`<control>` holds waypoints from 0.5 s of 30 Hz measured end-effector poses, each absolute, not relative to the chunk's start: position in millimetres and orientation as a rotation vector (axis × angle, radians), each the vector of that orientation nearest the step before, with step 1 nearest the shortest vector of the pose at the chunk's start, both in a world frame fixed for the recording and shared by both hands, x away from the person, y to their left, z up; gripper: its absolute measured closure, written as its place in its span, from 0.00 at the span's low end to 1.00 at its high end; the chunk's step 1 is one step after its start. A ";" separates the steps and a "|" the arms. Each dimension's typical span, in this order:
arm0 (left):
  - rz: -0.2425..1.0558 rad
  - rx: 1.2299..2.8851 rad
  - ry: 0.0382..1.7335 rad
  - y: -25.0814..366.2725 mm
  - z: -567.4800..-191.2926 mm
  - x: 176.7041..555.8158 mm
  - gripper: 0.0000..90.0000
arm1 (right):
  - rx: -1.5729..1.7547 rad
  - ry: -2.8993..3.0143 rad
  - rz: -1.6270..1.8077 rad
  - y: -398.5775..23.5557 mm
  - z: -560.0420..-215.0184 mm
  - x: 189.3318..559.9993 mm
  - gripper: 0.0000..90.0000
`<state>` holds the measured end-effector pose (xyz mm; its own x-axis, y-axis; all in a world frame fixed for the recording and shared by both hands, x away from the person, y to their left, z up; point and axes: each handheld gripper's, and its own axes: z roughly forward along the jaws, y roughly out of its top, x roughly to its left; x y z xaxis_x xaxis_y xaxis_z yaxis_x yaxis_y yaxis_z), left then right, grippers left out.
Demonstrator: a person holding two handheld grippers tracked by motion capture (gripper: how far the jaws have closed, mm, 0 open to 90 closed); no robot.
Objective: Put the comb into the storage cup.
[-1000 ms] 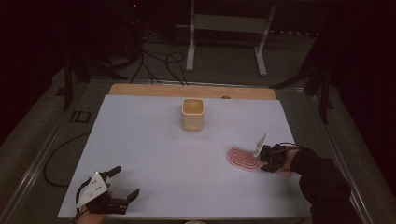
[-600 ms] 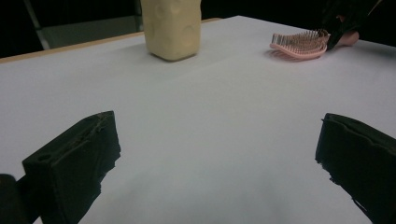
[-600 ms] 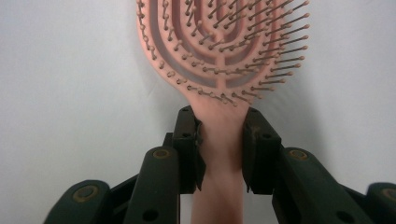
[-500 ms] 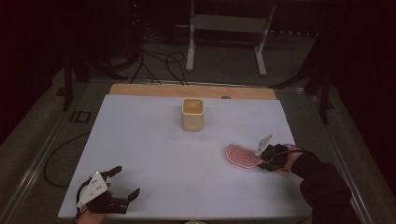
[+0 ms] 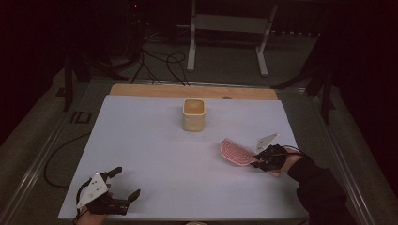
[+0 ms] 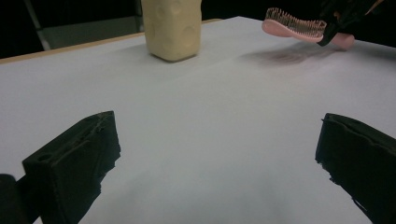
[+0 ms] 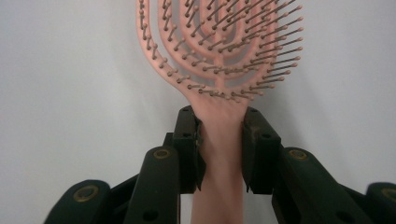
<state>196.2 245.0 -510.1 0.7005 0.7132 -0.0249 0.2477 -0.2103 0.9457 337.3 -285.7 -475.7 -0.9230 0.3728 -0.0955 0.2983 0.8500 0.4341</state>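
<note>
A pink hairbrush (image 5: 236, 152) hangs just above the white table at the right, bristles up. My right gripper (image 5: 261, 161) is shut on its handle; in the right gripper view both pads (image 7: 189, 140) press the handle of the hairbrush (image 7: 219, 140). The left gripper view shows the hairbrush (image 6: 294, 24) raised over its shadow. My left gripper (image 5: 123, 183) rests at the near left corner, open, with bare table between its fingers (image 6: 74, 163). A cream, dimpled cup (image 5: 193, 114) stands upright at the table's far middle, also seen as the cup (image 6: 172, 28) ahead of the left gripper.
The white table cover (image 5: 155, 154) ends at a wooden strip (image 5: 192, 91) along the far edge. Beyond it are a metal stand (image 5: 225, 28) and cables (image 5: 159, 61) on the dark floor.
My right gripper has drifted slightly left and toward the table's middle with the hairbrush in it. The left gripper has not moved.
</note>
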 end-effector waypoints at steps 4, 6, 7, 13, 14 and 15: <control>0.512 1.777 0.764 245.0 -510.1 196.2 0.00 | 0.552 2.818 0.741 -279.6 -475.7 333.4 0.79; 0.512 1.775 0.765 244.8 -510.1 196.0 0.00 | 0.555 2.805 0.784 -276.5 -476.5 331.7 0.79; 0.512 1.775 0.765 244.8 -510.1 196.0 0.00 | 0.572 2.805 0.802 -275.5 -476.9 331.5 0.79; 0.513 1.776 0.765 245.1 -510.1 196.1 0.00 | 0.612 2.788 0.899 -266.1 -480.4 326.7 0.79; 0.513 1.776 0.766 245.2 -510.1 196.2 0.00 | 0.623 2.781 0.924 -264.0 -480.6 325.4 0.79; 0.511 1.775 0.767 245.2 -510.1 196.2 0.00 | 0.609 2.783 0.937 -263.3 -480.8 325.0 0.79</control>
